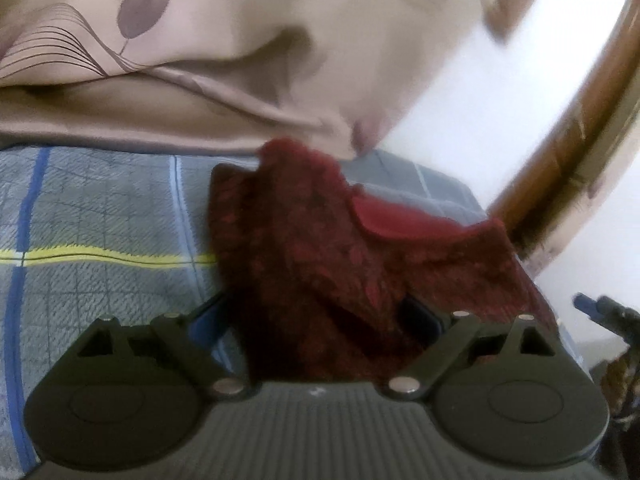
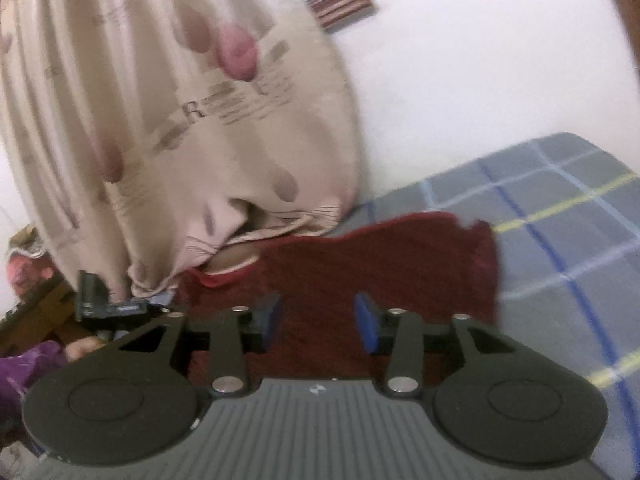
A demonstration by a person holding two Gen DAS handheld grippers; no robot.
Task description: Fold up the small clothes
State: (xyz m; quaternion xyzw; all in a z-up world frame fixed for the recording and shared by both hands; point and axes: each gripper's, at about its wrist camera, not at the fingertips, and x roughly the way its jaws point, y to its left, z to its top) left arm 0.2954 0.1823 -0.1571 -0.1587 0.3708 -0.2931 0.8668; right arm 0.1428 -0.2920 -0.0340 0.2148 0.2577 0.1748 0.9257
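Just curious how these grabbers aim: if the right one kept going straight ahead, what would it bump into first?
Most likely the dark red garment lying on the plaid bed cover; the right gripper is open just before it, though depth is unclear.

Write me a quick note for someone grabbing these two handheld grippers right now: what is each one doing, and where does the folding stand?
Left gripper: dark red garment is bunched over its fingers; grip cannot be confirmed.
Right gripper: open, blue pads apart, over the garment, holding nothing.
Garment lies crumpled on the plaid bedsheet, beside the beige curtain.
Done: no neat fold visible.
Left: flatten it, then fold.
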